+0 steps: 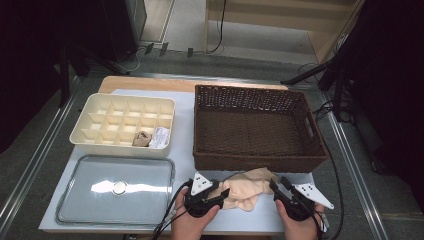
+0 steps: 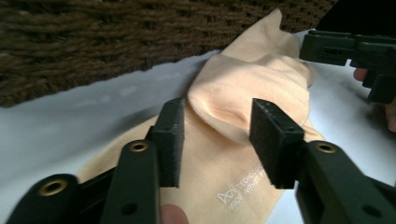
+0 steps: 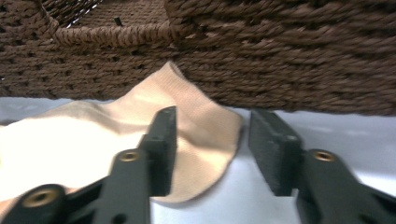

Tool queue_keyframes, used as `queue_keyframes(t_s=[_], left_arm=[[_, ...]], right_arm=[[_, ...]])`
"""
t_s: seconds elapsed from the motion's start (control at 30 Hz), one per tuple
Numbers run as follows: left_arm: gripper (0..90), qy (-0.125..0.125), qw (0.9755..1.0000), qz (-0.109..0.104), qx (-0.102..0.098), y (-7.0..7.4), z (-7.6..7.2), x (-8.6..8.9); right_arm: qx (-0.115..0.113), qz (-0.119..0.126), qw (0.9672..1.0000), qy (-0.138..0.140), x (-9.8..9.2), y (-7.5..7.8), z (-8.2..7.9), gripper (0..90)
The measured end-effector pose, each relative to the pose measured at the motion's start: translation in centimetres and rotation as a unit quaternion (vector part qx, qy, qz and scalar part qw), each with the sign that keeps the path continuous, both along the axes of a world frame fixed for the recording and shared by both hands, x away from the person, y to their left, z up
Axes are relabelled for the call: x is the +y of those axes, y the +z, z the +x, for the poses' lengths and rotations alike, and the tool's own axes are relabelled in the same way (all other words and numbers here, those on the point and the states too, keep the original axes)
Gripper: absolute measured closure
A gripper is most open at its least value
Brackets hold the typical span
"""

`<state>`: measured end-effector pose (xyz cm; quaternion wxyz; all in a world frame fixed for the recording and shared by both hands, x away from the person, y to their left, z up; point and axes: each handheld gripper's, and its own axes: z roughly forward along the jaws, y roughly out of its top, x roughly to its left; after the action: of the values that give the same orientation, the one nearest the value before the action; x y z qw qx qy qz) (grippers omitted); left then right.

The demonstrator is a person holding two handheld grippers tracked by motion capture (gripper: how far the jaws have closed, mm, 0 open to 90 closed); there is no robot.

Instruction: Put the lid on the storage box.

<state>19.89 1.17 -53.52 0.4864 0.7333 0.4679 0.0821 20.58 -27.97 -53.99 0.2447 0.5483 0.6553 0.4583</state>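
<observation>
Your peach sock (image 1: 247,189) lies crumpled on the table at six o'clock of the wicker basket (image 1: 255,162), its far edge touching the basket's front wall. Your left gripper (image 2: 217,140) stands open, jaws astride a raised fold without pinching it. Your right gripper (image 3: 212,154) is open too, one jaw over the sock's edge, the other over bare table. In the divided tray (image 1: 100,142) at ten o'clock, two cells are filled. Judging by that, folding this sock and stowing it remains.
</observation>
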Motion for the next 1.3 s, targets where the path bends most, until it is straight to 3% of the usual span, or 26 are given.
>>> queue_keyframes(t_s=[0.07, 0.17, 0.3, 0.37, 0.57, 0.73, 0.8, 0.9, 1.0, 1.07, 1.2, 1.3], left_arm=[[59.8, 0.003, 1.0000, 0.008, 0.002, -0.2, 0.0, -0.2], [65.1, 0.004, 0.9998, 0.017, 0.005, -0.4, 0.0, -0.6], [79.6, 0.004, 0.9997, 0.023, 0.006, -0.4, -0.1, -0.7], [89.7, -0.003, 0.9996, 0.026, 0.012, -0.3, 0.2, -0.5], [90.0, -0.011, 0.9997, 0.020, 0.002, 0.2, 0.0, 0.3], [90.0, 0.001, 0.9999, -0.010, 0.013, 0.6, 0.2, 0.7], [74.1, 0.011, 0.9997, -0.014, 0.015, 0.4, 0.4, 0.4], [58.2, 0.020, 0.9997, -0.007, 0.011, 0.1, 0.4, -0.3], [51.8, 0.029, 0.9995, 0.011, 0.008, -0.1, 0.4, -0.9], [51.7, 0.029, 0.9992, 0.029, 0.005, -0.2, 0.4, -1.4], [65.8, 0.028, 0.9976, 0.061, -0.017, -0.2, 0.2, -2.1], [76.6, 0.017, 0.9970, 0.071, -0.026, -0.2, 0.1, -2.2]], right_arm=[[0.006, -0.013, 0.9999, 0.005, 0.4, -0.2, 0.2, 61.5], [0.007, -0.027, 0.9995, 0.014, 0.9, -0.4, 0.2, 72.5], [0.024, -0.012, 0.9993, 0.027, 1.0, -0.2, 0.0, 90.0], [0.028, -0.008, 0.9990, 0.033, 1.0, -0.1, -0.2, 90.0], [0.016, 0.024, 0.9987, 0.042, 0.8, 0.5, -0.8, 90.0], [0.004, 0.027, 0.9989, 0.038, 0.5, 0.8, -1.0, 90.0], [0.007, 0.024, 0.9992, 0.033, 0.3, 0.8, -0.9, 90.0], [0.001, 0.024, 0.9996, 0.017, -0.1, 0.5, -0.3, 67.4], [-0.004, -0.021, 0.9998, -0.002, 0.2, 0.1, 0.4, 53.1], [-0.006, -0.041, 0.9992, 0.002, 0.6, -0.1, 0.8, 51.0], [0.004, -0.062, 0.9979, 0.014, 1.3, -0.4, 1.0, 71.6], [0.020, -0.038, 0.9988, 0.022, 1.0, -0.1, 0.7, 84.7]])
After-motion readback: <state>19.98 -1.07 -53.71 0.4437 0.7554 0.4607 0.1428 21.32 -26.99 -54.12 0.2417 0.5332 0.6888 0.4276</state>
